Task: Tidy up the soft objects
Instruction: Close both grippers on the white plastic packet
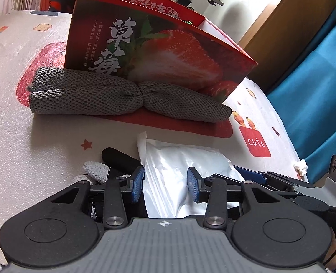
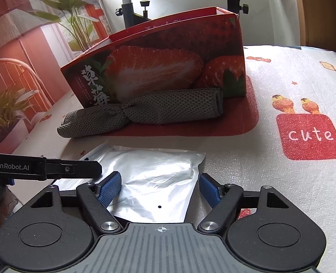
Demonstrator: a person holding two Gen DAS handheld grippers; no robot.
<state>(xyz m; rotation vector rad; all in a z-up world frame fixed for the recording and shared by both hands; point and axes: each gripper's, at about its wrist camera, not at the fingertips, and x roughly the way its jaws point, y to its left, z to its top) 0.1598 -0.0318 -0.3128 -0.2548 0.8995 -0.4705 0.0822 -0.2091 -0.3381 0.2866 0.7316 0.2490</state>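
A silver foil pouch [image 2: 159, 177] lies on the printed foam mat. In the left wrist view the pouch [image 1: 168, 182] fills the gap between my left gripper's [image 1: 165, 182] blue pads; it is creased there and the pads press on it. My right gripper [image 2: 160, 187] is open and straddles the pouch's near end, its right pad just clear of the edge. The left gripper's finger [image 2: 77, 170] reaches in over the pouch's left corner. A rolled grey knit cloth [image 1: 127, 97] [image 2: 140, 113] rests against the front of the red strawberry box [image 1: 168, 52] [image 2: 168, 68].
A black-and-white glove [image 1: 113, 163] lies left of the pouch. A red "cute" print [image 2: 311, 134] marks the mat on the right. Blue fabric [image 1: 316, 91] hangs past the mat's right edge. Stands [image 2: 131, 6] rise behind the box, with potted plants [image 2: 6, 113] far left.
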